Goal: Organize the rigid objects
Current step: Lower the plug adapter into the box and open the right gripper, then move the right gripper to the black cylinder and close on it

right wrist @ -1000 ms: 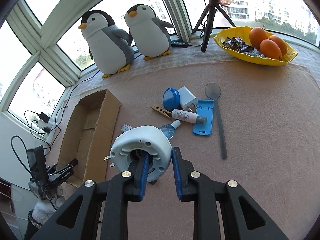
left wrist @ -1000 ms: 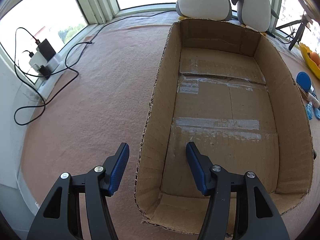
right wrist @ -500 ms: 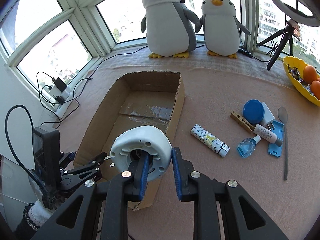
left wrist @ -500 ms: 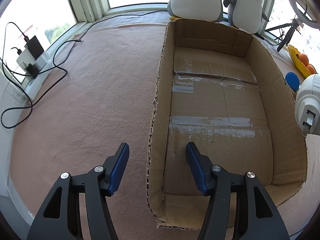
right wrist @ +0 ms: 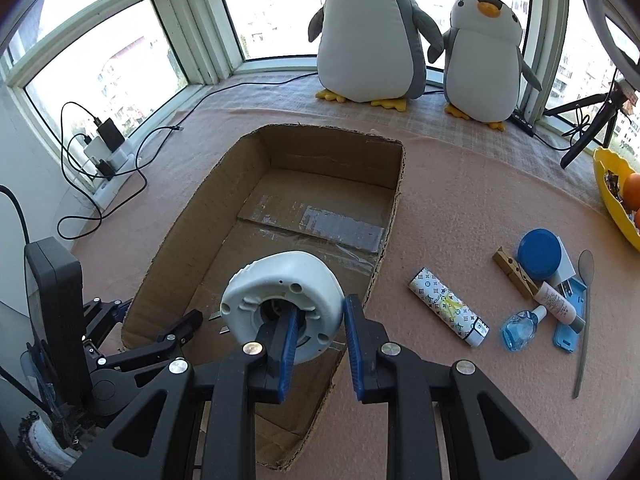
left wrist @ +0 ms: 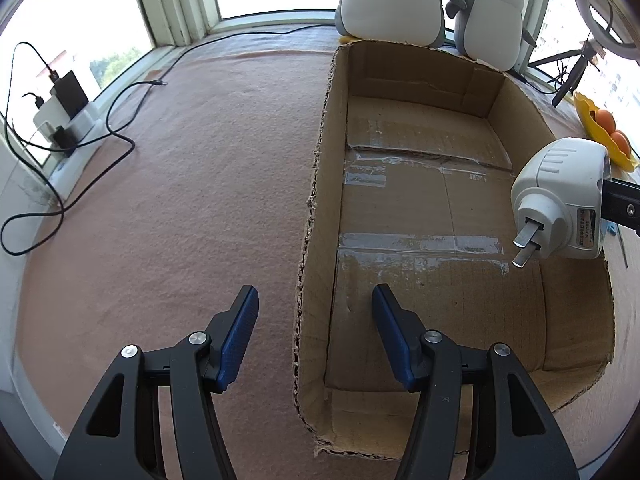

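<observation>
My right gripper (right wrist: 318,330) is shut on the rim of a round white plug-in device (right wrist: 282,306) and holds it above the near right part of the open cardboard box (right wrist: 394,216). In the left wrist view the device (left wrist: 560,200) shows two metal prongs, hanging over the box's right wall (left wrist: 572,308). My left gripper (left wrist: 316,328) is open and empty, astride the box's left wall near its front corner. It also shows in the right wrist view (right wrist: 160,336).
On the cloth right of the box lie a patterned tube (right wrist: 448,306), small blue bottle (right wrist: 520,328), blue lid (right wrist: 538,252), clothespin (right wrist: 514,272), blue case (right wrist: 570,316) and spoon (right wrist: 584,316). Two plush penguins (right wrist: 372,32) stand behind. A yellow fruit bowl (right wrist: 612,200) is far right; chargers and cables (left wrist: 68,120) left.
My right gripper has carried the white device further left, from beside the box to over its right wall. My left gripper has stayed open at the box's left wall.
</observation>
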`<state>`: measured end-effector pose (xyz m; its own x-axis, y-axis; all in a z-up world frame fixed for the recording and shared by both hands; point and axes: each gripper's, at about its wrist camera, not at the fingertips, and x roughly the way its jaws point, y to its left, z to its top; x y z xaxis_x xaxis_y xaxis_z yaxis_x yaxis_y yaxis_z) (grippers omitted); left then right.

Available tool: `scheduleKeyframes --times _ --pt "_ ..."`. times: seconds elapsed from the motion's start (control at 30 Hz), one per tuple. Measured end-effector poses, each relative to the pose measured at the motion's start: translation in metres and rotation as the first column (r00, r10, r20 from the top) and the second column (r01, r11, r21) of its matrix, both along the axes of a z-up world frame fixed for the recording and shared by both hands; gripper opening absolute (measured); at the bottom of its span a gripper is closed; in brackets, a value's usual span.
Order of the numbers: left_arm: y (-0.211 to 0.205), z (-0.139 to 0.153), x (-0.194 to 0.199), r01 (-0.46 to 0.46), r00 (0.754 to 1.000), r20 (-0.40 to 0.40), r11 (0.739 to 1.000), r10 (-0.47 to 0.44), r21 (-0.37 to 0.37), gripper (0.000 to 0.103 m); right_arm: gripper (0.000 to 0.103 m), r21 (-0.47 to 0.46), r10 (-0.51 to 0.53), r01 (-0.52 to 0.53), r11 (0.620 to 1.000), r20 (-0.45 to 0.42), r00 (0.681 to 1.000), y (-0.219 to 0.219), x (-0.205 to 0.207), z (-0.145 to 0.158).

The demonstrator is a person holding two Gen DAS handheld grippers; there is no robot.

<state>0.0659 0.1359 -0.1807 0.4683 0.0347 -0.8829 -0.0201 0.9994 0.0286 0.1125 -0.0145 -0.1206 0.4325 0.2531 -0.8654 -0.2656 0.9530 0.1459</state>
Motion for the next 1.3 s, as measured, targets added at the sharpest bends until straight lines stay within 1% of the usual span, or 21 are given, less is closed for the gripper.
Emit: scheduleKeyframes --times 0.13,0.2,0.27,0.33,0.4,0.57,0.83,0.97,1.3 --pt "0.0 0.0 0.0 -0.004 1.0 0.0 1.0 0.004 0.0 0.059 0.021 -0.008 0.017 -0.017 1.0 0.0 1.0 0.004 0.002 -0.003" --pt "-0.001 0.0 0.001 -0.006 1.0 0.0 1.0 0.006 0.002 0.059 0.023 -0.001 0.028 -0.028 1.0 -0.007 1.0 0.004 0.003 -0.004" --pt "-0.001 0.0 0.001 -0.008 1.0 -0.002 1.0 0.008 0.002 0.059 0.03 0.007 0.03 -0.03 1.0 -0.004 1.0 0.004 0.003 -0.003" --pt "-0.001 0.001 0.001 -0.009 1.0 0.002 1.0 0.009 0.005 0.059 0.043 0.012 0.027 -0.027 1.0 0.014 1.0 0.002 0.001 0.002" --pt "-0.001 0.001 0.001 -0.011 1.0 0.002 1.0 0.011 0.006 0.059 0.046 0.021 0.022 -0.023 1.0 0.023 0.999 -0.001 0.0 0.006" --pt "-0.002 0.001 0.001 -0.015 1.0 0.004 1.0 0.015 0.009 0.059 0.046 0.05 -0.001 0.0 0.999 0.026 1.0 -0.016 -0.004 0.014" --pt "-0.004 0.001 0.001 -0.014 1.0 0.004 1.0 0.014 0.02 0.059 0.046 0.072 -0.032 0.03 0.997 0.035 0.999 -0.044 -0.019 0.022" --pt "-0.006 0.001 0.001 -0.017 1.0 0.007 0.999 0.017 0.03 0.059 0.046 0.086 -0.057 0.054 0.995 0.033 0.998 -0.064 -0.028 0.023" --pt "-0.006 0.001 0.001 -0.023 1.0 0.011 0.999 0.022 0.033 0.059 0.046 0.079 -0.132 0.13 0.988 0.02 0.991 -0.124 -0.046 0.02"
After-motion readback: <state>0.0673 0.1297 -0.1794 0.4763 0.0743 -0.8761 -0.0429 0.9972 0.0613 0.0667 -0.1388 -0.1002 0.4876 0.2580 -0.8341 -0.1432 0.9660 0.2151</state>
